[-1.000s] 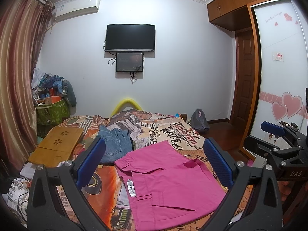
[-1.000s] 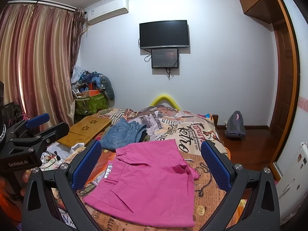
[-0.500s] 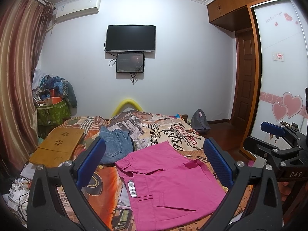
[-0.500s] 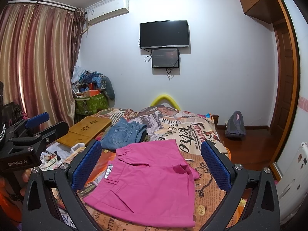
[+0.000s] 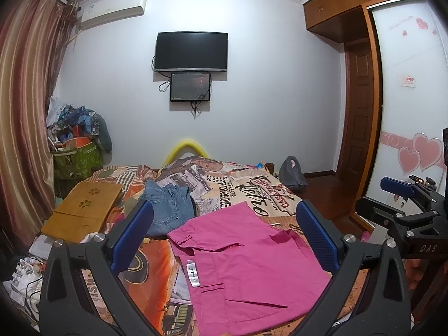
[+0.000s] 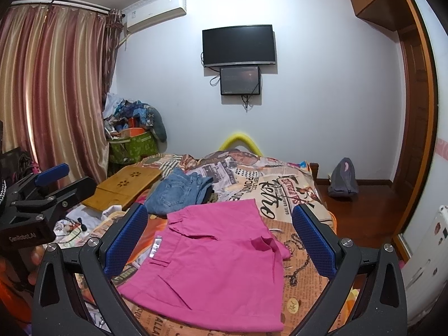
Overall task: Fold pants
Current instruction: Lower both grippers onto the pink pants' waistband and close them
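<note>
I hold both tools, the left tool [image 5: 222, 235] and right tool [image 6: 219, 231], spread wide and empty above the pink pants [image 6: 215, 263] on the bed [image 6: 294, 193]. A shallow pinch could snag the bedspread or slip off the loose flap.

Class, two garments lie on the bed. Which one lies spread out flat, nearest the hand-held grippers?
The pink pants. They lie spread flat on the bedspread, right before both open grippers; the blue jeans sit bunched farther back.
</note>
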Available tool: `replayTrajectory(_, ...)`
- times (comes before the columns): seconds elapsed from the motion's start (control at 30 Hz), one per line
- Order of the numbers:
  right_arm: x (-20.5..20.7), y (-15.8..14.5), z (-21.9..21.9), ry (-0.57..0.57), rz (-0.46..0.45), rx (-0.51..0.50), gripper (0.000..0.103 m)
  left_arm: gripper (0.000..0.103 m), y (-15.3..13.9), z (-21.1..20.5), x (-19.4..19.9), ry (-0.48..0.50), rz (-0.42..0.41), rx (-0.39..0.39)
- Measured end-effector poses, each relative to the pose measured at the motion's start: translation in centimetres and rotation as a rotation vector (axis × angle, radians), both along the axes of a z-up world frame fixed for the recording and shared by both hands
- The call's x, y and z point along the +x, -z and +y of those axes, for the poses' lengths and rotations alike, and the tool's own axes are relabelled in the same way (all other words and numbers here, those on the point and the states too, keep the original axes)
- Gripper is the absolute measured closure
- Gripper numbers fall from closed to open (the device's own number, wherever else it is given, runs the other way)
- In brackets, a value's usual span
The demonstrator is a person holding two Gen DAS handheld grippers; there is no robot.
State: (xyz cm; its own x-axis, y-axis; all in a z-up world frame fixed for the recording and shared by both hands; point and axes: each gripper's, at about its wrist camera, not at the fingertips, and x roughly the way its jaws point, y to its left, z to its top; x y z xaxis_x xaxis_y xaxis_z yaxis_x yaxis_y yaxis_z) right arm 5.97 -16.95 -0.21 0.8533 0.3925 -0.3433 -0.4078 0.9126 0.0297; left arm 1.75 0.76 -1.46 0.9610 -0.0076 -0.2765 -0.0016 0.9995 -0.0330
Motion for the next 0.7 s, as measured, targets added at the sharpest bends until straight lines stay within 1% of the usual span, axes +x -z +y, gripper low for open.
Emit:
replayTrajectory(0.1,1.0,0.5,-0.2,0.020,0.012,-0.011,0.000,0.000,0.5,0.6,1.3,-0.021,0.017,-0.001)
replayTrajectory(0.23,3.5,1.6,-0.8,0.051,0.048,-0.036,0.000,0.000,1.5,2.3,4.5,-0.023,0.084,-0.025)
replayTrajectory(0.4,7.3,3.2,-1.4,0.087,0.112,-0.061,0.000,0.000,3.3,4.5,9.2,-0.074,0.147,0.018)
replayTrajectory(0.6,11.5,5.1,-2.2,0.069,0.198,-0.082,0.000,0.000,5.8,7.3,14.8,-0.092,0.222,0.019)
replayTrajectory(0.7,14.0,5.9,-2.3,0.072,0.231,-0.097,0.000,0.000,7.3,8.7,18.1,-0.108,0.273,0.015)
